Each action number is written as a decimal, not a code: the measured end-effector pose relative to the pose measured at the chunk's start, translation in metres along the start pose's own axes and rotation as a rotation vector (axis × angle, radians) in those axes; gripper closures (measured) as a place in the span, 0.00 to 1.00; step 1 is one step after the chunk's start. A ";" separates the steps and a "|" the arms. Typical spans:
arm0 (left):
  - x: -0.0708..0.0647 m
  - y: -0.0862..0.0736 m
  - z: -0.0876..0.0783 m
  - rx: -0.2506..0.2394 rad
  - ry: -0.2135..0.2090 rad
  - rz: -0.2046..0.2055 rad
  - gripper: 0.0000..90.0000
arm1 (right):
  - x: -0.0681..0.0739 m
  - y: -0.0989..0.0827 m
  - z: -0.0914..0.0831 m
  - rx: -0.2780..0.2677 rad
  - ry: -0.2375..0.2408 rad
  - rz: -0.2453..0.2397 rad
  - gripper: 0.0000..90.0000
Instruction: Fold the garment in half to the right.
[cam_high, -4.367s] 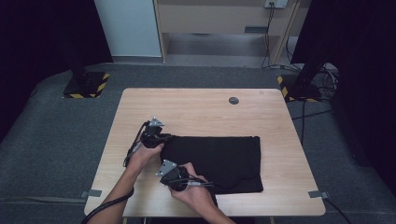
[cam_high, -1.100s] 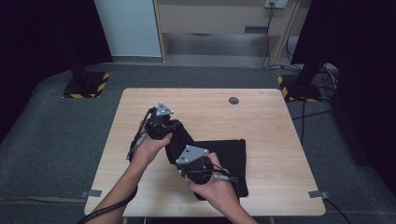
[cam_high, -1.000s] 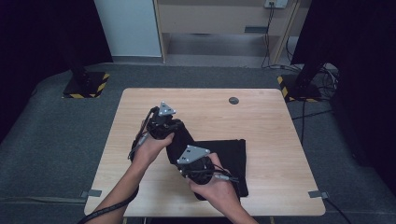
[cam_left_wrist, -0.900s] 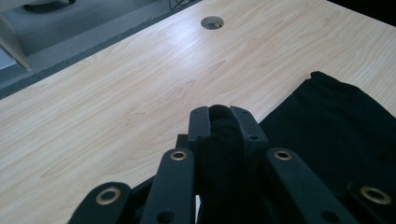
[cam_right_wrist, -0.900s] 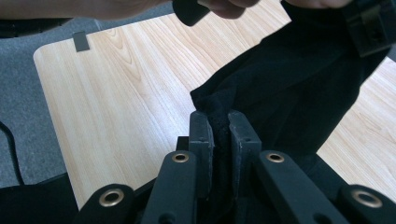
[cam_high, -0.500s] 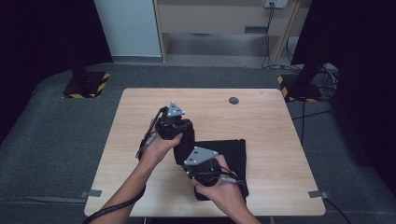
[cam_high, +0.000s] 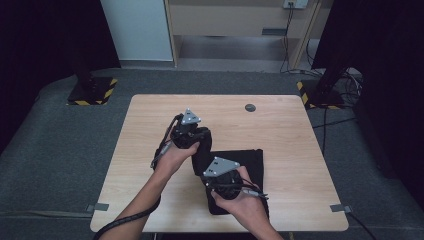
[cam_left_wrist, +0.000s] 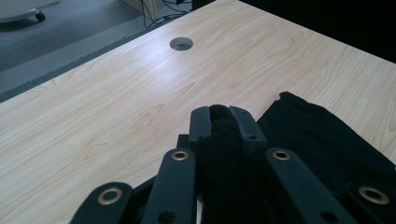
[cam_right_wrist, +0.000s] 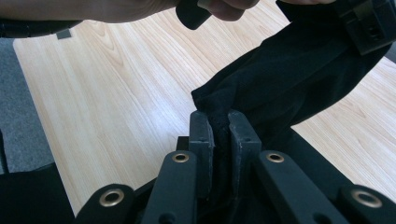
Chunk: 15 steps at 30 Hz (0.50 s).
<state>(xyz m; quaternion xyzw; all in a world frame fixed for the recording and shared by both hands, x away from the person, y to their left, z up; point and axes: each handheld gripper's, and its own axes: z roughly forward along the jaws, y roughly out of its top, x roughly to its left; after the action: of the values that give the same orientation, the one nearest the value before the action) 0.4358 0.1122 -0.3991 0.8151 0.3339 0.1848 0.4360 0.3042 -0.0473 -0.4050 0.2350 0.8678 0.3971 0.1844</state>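
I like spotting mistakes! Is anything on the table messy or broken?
Nothing looks broken or spilled. The black cloth is half lifted off the wooden table, but only because the left tongs and the right tongs each pinch an edge of it.

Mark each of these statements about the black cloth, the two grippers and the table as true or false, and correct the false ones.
1. The left gripper is shut on the black cloth. True.
2. The right gripper is open and holds nothing. False: it is shut on a fold of the black cloth.
3. The black cloth hangs off the table's edge. False: it lies on the wooden table, partly lifted between the two grippers.
4. A round hole sits in the tabletop, beyond the cloth. True.
5. The cloth is white. False: it is black.
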 end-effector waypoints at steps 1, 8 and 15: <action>0.000 0.000 0.001 -0.002 -0.001 0.001 0.90 | -0.001 -0.001 0.000 0.001 -0.002 -0.001 0.91; -0.002 0.000 0.007 -0.007 -0.001 -0.007 0.90 | -0.006 -0.007 -0.004 0.001 -0.009 0.010 0.91; -0.009 0.003 0.014 0.001 -0.014 0.010 0.90 | -0.006 -0.011 -0.005 0.000 -0.007 0.016 0.91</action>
<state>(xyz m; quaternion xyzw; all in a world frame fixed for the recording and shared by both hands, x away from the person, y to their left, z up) 0.4388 0.0960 -0.4048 0.8181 0.3269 0.1809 0.4370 0.3039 -0.0604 -0.4094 0.2434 0.8652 0.3978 0.1841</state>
